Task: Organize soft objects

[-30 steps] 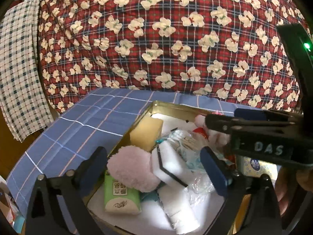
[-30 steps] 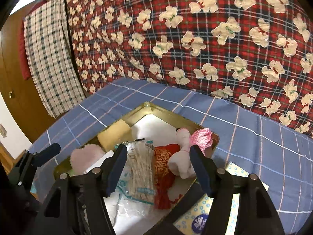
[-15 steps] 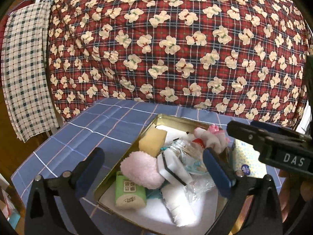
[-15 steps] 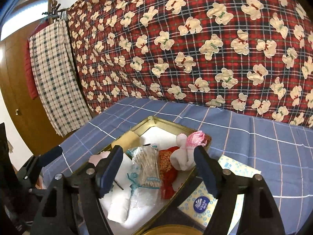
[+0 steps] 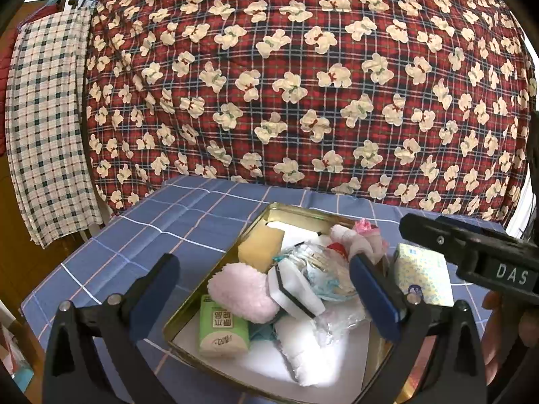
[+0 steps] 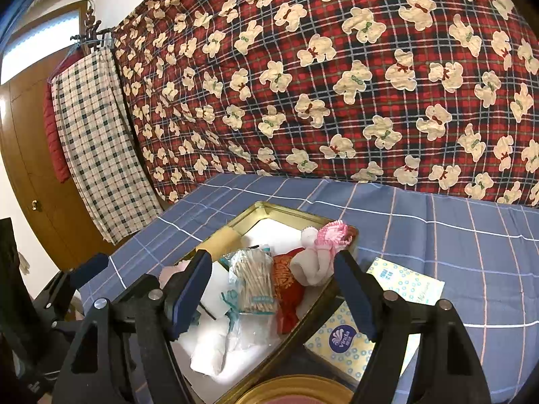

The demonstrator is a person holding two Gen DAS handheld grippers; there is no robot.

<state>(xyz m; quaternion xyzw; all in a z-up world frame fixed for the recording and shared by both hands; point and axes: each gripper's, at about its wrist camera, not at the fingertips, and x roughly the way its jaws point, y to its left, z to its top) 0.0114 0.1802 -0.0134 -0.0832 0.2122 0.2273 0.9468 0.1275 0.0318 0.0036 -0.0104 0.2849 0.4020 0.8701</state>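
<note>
A gold tin (image 5: 188,306) on the blue checked cloth holds several soft items. Among them are a pink puff (image 5: 239,289), a green tissue pack (image 5: 220,330), a yellow sponge (image 5: 261,247), a white sponge (image 5: 293,286) and a white towel (image 5: 303,350). From the right wrist I also see a bag of cotton swabs (image 6: 254,282), a red pouch (image 6: 286,286) and a white-and-pink doll (image 6: 316,259). My left gripper (image 5: 262,269) hovers open above the tin's near end with nothing between its fingers. My right gripper (image 6: 273,262) is open and empty too, above the tin's right side.
A yellow-and-blue tissue pack (image 6: 343,340) lies on the cloth just right of the tin. A round gold lid (image 6: 293,390) shows at the bottom edge. A red bear-print quilt (image 5: 303,84) rises behind the table. A checked towel (image 5: 43,118) hangs at the left.
Both grippers have drawn back and up from the tin, so more of the table shows. The right gripper's fingers stand a little wider apart than before.
</note>
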